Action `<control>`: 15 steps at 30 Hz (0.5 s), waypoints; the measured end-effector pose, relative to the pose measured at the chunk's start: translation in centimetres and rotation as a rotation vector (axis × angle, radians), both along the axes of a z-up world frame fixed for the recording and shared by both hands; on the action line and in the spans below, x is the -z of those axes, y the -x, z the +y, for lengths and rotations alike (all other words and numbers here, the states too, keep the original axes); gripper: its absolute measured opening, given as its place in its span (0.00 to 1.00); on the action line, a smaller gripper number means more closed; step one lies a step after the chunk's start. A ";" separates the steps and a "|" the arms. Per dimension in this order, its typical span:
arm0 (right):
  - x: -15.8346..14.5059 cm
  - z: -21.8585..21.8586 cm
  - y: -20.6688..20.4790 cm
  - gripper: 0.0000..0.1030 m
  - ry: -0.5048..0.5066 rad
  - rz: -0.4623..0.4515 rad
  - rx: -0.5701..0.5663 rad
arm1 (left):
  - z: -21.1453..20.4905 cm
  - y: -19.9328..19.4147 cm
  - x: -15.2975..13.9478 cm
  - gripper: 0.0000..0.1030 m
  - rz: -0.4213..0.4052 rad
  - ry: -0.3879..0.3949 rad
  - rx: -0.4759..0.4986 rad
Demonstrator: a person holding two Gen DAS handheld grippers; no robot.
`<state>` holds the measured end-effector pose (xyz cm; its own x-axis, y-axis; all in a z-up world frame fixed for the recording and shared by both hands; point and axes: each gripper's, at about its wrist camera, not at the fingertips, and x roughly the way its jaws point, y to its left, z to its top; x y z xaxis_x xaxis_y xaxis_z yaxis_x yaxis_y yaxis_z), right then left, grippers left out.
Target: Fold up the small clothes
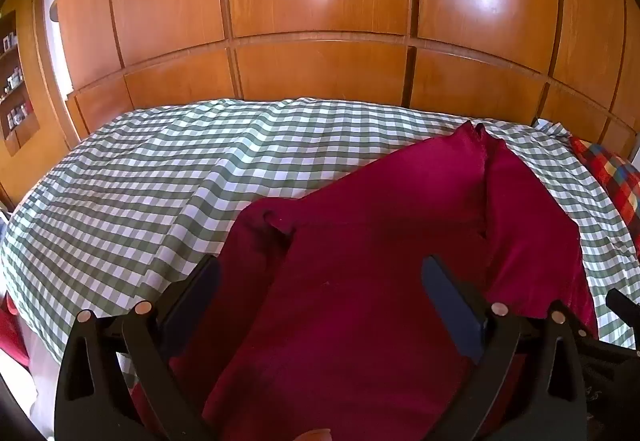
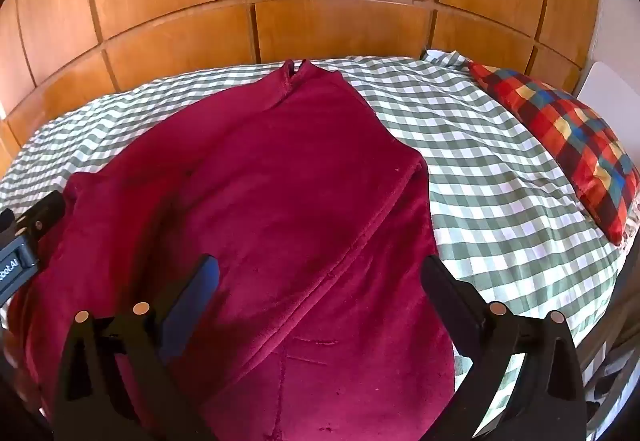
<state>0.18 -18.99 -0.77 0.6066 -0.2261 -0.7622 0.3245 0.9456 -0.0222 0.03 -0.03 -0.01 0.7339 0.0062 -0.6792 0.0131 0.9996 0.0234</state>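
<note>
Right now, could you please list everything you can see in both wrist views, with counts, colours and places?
Garment: one, crimson fleece, spread on the bed, collar toward the wardrobe.
Bed cover: one, green-and-white check, under the garment.
Pillow: one, red, blue and yellow plaid, at the bed's right end.
Wardrobe: one, orange-brown wood panels, behind the bed.
Shelves: one set, wooden, far left, holding small items.
Left tool: one, black, open above the garment.
Right tool: one, black, open above the garment.

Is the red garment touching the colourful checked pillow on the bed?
Apart. The right wrist view shows a wide strip of green checked sheet between the red garment and the checked pillow.
</note>
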 end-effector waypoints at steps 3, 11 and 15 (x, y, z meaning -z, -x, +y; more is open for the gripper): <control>-0.3 -0.3 -0.4 0.97 0.008 0.014 -0.001 | 0.1 0.0 -0.1 0.97 0.000 0.007 0.000; -0.3 0.8 -0.6 0.97 0.031 0.010 -0.003 | 0.1 -0.2 -0.1 0.97 -0.001 -0.013 0.008; 0.0 0.4 -0.2 0.97 0.023 -0.003 0.001 | 0.6 -0.5 0.0 0.97 0.006 -0.007 0.010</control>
